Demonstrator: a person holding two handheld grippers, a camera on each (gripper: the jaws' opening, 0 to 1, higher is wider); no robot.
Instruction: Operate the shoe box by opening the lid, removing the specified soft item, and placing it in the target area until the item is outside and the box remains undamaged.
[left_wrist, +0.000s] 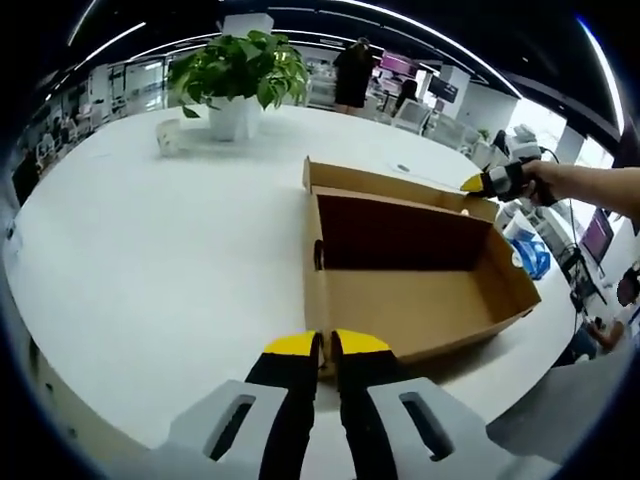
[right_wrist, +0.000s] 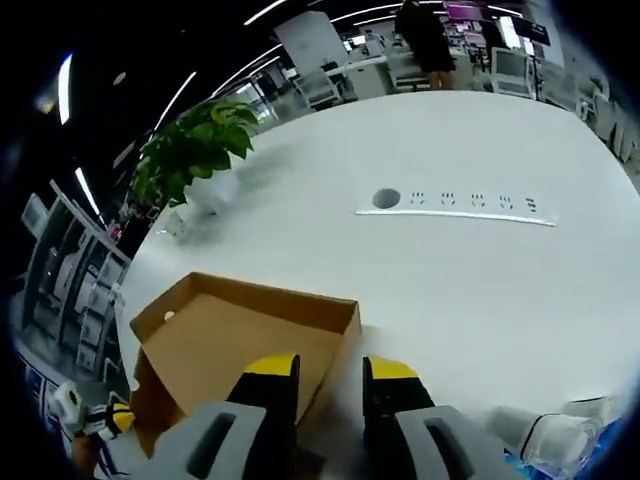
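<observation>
Open brown cardboard shoe box (left_wrist: 410, 270) lies lengthwise across the white surface (left_wrist: 150, 250); left gripper (left_wrist: 326, 345) nearly closed, right gripper (right_wrist: 330, 368) parted

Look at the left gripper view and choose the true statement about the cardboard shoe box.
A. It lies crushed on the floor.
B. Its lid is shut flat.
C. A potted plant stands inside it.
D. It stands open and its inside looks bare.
D: the shoe box sits open on the white table, showing only bare cardboard floor and walls inside.
</observation>
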